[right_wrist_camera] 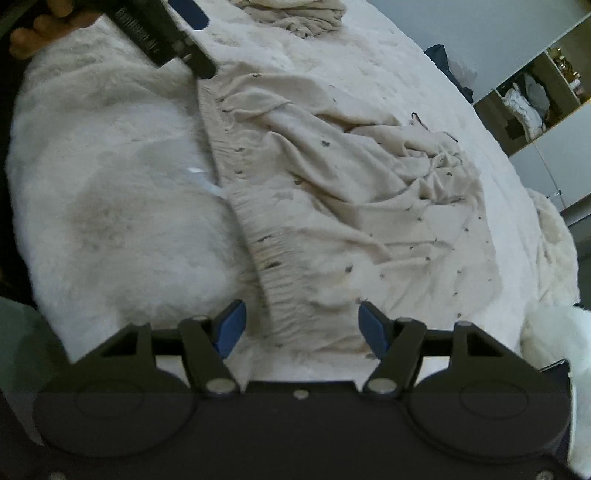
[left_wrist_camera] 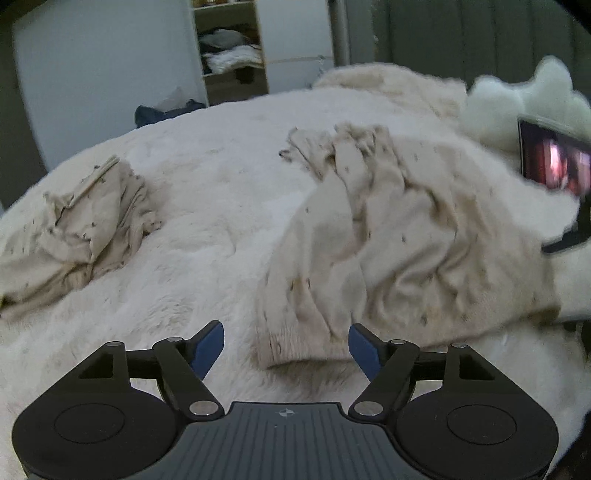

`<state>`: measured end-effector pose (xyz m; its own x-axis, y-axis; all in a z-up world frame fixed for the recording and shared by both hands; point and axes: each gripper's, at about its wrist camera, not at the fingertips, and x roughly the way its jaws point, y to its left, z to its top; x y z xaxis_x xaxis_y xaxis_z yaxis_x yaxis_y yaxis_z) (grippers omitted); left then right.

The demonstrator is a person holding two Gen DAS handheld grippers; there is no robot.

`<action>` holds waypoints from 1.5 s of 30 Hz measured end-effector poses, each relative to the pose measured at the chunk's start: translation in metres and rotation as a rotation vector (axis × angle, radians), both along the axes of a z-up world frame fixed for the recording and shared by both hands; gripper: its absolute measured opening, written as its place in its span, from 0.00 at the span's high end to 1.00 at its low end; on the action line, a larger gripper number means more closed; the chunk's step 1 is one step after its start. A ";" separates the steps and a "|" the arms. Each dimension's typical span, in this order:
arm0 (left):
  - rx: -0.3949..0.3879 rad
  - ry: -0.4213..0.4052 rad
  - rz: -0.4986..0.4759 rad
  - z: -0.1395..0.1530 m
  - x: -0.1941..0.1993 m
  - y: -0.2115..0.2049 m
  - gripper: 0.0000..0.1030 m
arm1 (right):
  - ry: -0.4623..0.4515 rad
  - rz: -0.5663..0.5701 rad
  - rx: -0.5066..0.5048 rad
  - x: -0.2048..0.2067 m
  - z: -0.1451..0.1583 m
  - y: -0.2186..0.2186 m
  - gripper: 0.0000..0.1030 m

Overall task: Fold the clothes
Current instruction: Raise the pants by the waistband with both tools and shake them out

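A cream knit garment with dark specks [left_wrist_camera: 388,240] lies rumpled on the bed, its ribbed hem towards me. In the left wrist view, one hem corner [left_wrist_camera: 291,347] sits between the spread blue fingertips of my left gripper [left_wrist_camera: 287,345], which is open. In the right wrist view the same garment [right_wrist_camera: 351,192] stretches away. Its ribbed hem [right_wrist_camera: 291,295] runs between the fingers of my right gripper [right_wrist_camera: 302,323], also open. The left gripper [right_wrist_camera: 195,40] shows at the far hem end, held by a hand [right_wrist_camera: 37,33]. A second speckled garment [left_wrist_camera: 85,221] lies crumpled to the left.
A white fuzzy blanket [left_wrist_camera: 221,166] covers the bed. A lit screen [left_wrist_camera: 550,162] leans on a white plush toy [left_wrist_camera: 535,96] at the right. Beyond the bed stand open shelves with clothes [left_wrist_camera: 229,48] and a dark blue item [left_wrist_camera: 162,112].
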<state>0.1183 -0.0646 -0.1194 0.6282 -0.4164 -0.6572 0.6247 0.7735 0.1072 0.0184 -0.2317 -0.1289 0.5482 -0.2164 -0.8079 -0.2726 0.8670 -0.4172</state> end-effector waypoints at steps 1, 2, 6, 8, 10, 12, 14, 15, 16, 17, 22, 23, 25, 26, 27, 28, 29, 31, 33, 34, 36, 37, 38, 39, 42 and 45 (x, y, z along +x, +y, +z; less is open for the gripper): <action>0.005 -0.002 -0.002 -0.001 0.000 0.000 0.33 | -0.005 -0.040 0.039 0.005 0.005 -0.007 0.97; 0.010 -0.003 -0.005 -0.002 0.000 -0.001 0.33 | -0.017 -0.077 0.081 0.007 0.010 -0.013 0.96; 0.030 -0.010 -0.015 -0.005 0.000 -0.003 0.33 | -0.156 -0.298 0.247 0.020 0.041 -0.064 0.96; 0.040 -0.013 -0.020 -0.007 0.000 -0.003 0.33 | -0.164 -0.324 0.223 0.024 0.043 -0.075 0.96; 0.051 -0.018 -0.028 -0.008 0.000 -0.005 0.33 | -0.136 -0.292 0.228 0.022 0.041 -0.078 0.94; 0.068 -0.025 -0.049 -0.009 -0.004 -0.008 0.33 | -0.103 -0.228 0.210 0.014 0.037 -0.072 0.86; 0.097 -0.046 -0.065 -0.011 -0.006 -0.011 0.33 | -0.064 -0.163 0.161 0.003 0.031 -0.063 0.67; 0.113 -0.059 -0.073 -0.012 -0.007 -0.012 0.32 | -0.053 -0.142 0.139 -0.002 0.029 -0.058 0.61; 0.131 -0.069 -0.077 -0.013 -0.008 -0.014 0.31 | -0.038 -0.107 0.104 -0.009 0.024 -0.053 0.51; 0.150 -0.076 -0.080 -0.015 -0.007 -0.015 0.31 | -0.025 -0.072 0.067 -0.015 0.018 -0.049 0.50; 0.233 -0.170 -0.166 -0.017 -0.018 -0.016 0.31 | -0.031 0.037 -0.052 -0.037 0.012 -0.035 0.47; 0.241 -0.200 -0.210 -0.016 -0.023 -0.015 0.31 | -0.049 0.063 -0.060 -0.041 0.013 -0.033 0.45; 0.267 -0.265 -0.304 -0.017 -0.034 -0.011 0.30 | -0.085 0.125 -0.069 -0.048 0.013 -0.028 0.37; 0.291 -0.295 -0.346 -0.019 -0.038 -0.010 0.30 | -0.096 0.153 -0.082 -0.049 0.009 -0.026 0.37; 0.337 -0.326 -0.392 -0.024 -0.042 -0.011 0.29 | -0.106 0.182 -0.110 -0.050 0.004 -0.023 0.37; 0.396 -0.363 -0.435 -0.032 -0.044 -0.011 0.28 | -0.113 0.211 -0.154 -0.051 -0.002 -0.019 0.37; 0.445 -0.396 -0.461 -0.041 -0.044 -0.011 0.28 | -0.121 0.242 -0.199 -0.052 -0.009 -0.015 0.37; 0.529 -0.458 -0.503 -0.056 -0.043 -0.009 0.28 | -0.142 0.323 -0.306 -0.054 -0.023 -0.007 0.37; 0.550 -0.506 -0.504 -0.063 -0.036 -0.004 0.25 | -0.144 0.375 -0.386 -0.054 -0.037 -0.004 0.37; 0.557 -0.530 -0.503 -0.066 -0.032 -0.002 0.19 | -0.139 0.401 -0.442 -0.053 -0.048 -0.004 0.37; 0.549 -0.589 -0.504 -0.070 -0.025 -0.003 0.10 | -0.141 0.407 -0.474 -0.049 -0.055 -0.007 0.37; 0.542 -0.620 -0.505 -0.072 -0.022 -0.004 0.09 | -0.150 0.399 -0.467 -0.046 -0.056 -0.009 0.37; 0.537 -0.654 -0.516 -0.074 -0.020 -0.006 0.09 | -0.161 0.387 -0.452 -0.042 -0.055 -0.010 0.37; 0.534 -0.686 -0.538 -0.076 -0.020 -0.008 0.09 | -0.176 0.374 -0.432 -0.038 -0.053 -0.011 0.37; 0.509 -0.769 -0.599 -0.080 -0.019 -0.020 0.09 | -0.225 0.342 -0.381 -0.029 -0.046 -0.012 0.39; 0.465 -0.839 -0.680 -0.078 -0.022 -0.028 0.29 | -0.271 0.299 -0.304 -0.021 -0.035 -0.016 0.62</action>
<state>0.0961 -0.0924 -0.1979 0.6772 -0.6621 -0.3208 0.4938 0.0859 0.8653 -0.0023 -0.2474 -0.1640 0.8034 -0.2213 -0.5527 -0.3376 0.5954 -0.7291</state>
